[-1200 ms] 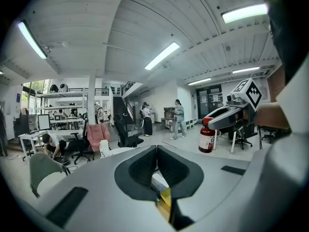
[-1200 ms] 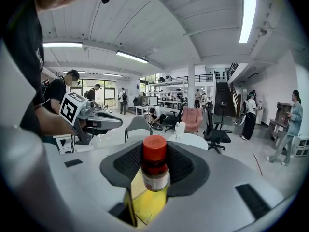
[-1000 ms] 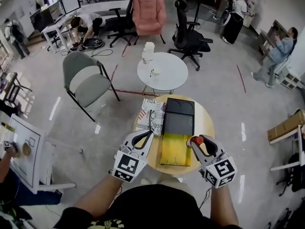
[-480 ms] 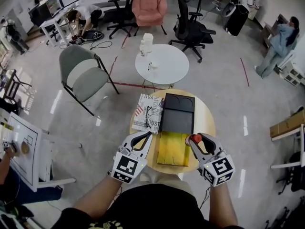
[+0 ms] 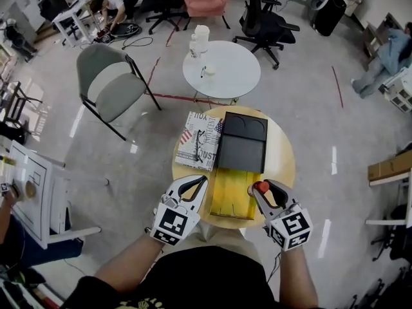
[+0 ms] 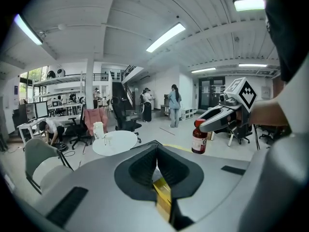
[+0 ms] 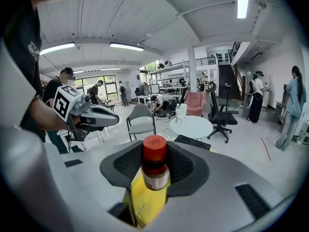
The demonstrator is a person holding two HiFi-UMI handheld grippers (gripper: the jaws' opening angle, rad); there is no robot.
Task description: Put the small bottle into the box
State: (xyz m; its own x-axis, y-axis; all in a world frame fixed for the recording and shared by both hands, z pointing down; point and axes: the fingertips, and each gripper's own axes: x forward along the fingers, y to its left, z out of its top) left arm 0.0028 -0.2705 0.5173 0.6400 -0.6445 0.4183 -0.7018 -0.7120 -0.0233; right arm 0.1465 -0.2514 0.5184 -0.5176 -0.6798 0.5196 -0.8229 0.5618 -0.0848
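A small brown bottle with a red cap stands upright between the jaws of my right gripper, which is shut on it. It hangs over the near right corner of the box's yellow tray. The box's black lid lies open behind the tray on the round wooden table. In the right gripper view the bottle fills the jaws with yellow tray below. My left gripper hovers at the tray's near left corner, jaws shut on nothing. From the left gripper view, the bottle hangs from the right gripper.
A printed magazine lies on the wooden table left of the black lid. Beyond stand a white round table with cups, a grey chair and a black office chair. People are working at the room's edges.
Both grippers have sunk a little toward the near edge of the box. The bottle stays clamped in the right gripper throughout.
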